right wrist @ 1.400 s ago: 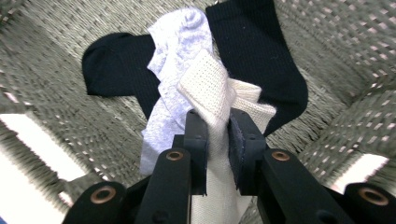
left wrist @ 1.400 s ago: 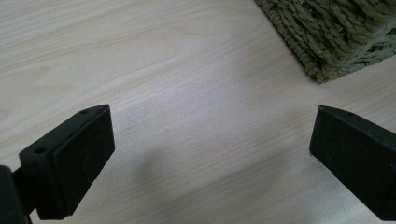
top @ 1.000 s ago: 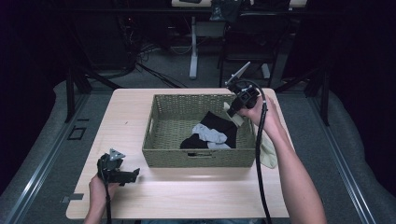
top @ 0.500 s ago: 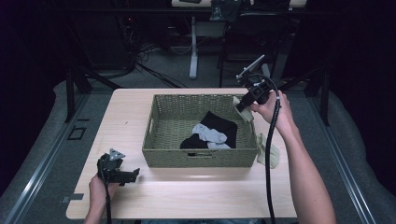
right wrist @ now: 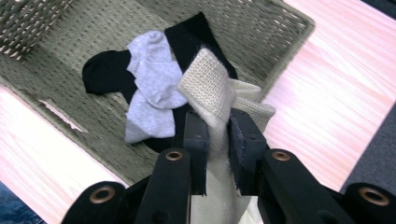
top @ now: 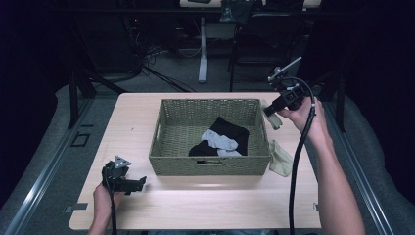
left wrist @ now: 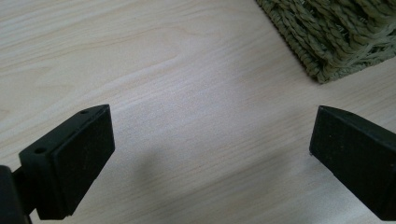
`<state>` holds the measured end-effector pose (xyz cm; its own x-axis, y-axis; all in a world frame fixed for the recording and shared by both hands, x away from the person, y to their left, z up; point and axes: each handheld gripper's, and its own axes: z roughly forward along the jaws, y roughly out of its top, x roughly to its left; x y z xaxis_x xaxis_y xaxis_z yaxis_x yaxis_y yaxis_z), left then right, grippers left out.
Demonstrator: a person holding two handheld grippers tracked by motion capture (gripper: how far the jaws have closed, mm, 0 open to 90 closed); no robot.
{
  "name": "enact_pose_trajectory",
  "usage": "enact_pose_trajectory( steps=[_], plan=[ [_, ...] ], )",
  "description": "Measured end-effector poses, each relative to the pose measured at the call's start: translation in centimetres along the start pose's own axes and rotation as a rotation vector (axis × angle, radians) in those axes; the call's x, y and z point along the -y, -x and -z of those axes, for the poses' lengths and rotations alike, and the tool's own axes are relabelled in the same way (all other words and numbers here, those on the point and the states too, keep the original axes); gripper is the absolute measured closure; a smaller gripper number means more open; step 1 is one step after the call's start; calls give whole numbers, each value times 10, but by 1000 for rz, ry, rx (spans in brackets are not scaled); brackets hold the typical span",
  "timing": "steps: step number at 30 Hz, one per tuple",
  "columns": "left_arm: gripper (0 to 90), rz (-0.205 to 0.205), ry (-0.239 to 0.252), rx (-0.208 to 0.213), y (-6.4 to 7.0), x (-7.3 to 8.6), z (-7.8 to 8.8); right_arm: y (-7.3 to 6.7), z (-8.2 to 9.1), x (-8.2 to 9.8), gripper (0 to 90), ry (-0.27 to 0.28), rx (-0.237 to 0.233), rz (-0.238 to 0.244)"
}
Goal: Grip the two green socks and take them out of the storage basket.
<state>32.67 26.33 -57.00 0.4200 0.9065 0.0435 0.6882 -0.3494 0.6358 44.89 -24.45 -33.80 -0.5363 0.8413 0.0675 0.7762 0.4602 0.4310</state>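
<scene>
A woven olive basket (top: 169, 142) stands mid-table with a black sock (top: 230, 128) and a grey sock (top: 219, 140) inside. My right gripper (top: 270, 110) hovers just past the basket's right rim, shut on a beige sock (top: 275, 119) that dangles from it. The right gripper view looks down into the basket (right wrist: 261, 28): the beige sock (right wrist: 212, 100) is pinched between the jaws of the gripper (right wrist: 217, 140), above the grey sock (right wrist: 152, 74) and black sock (right wrist: 191, 37). My left gripper (top: 141, 183) rests open at the front left, its jaws (left wrist: 210, 154) wide apart over bare wood.
A second beige sock (top: 280, 157) lies on the table (top: 195, 205) against the basket's right side. The basket's corner (left wrist: 336, 37) sits close ahead of the left gripper. Dark floor, cables and chair legs lie beyond the table's far edge.
The right gripper has moved right and slightly up, away from the basket's right rim, carrying the beige sock. The left gripper has stayed put.
</scene>
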Motion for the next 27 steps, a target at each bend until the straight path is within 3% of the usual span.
enact_pose_trajectory(
  steps=[13, 21, 27],
  plan=[
    [1, 1, 0, -1, 0, 0, 0, 34, 2, 34, 784, 9, 21, -82],
    [1, 3, 0, -1, 0, 0, 0, 55, -21, 57, 784, -13, 32, -141],
    [1, 1, -4, -1, 0, 0, 0, 63, -39, 67, 784, -41, 27, -163]
  ],
)
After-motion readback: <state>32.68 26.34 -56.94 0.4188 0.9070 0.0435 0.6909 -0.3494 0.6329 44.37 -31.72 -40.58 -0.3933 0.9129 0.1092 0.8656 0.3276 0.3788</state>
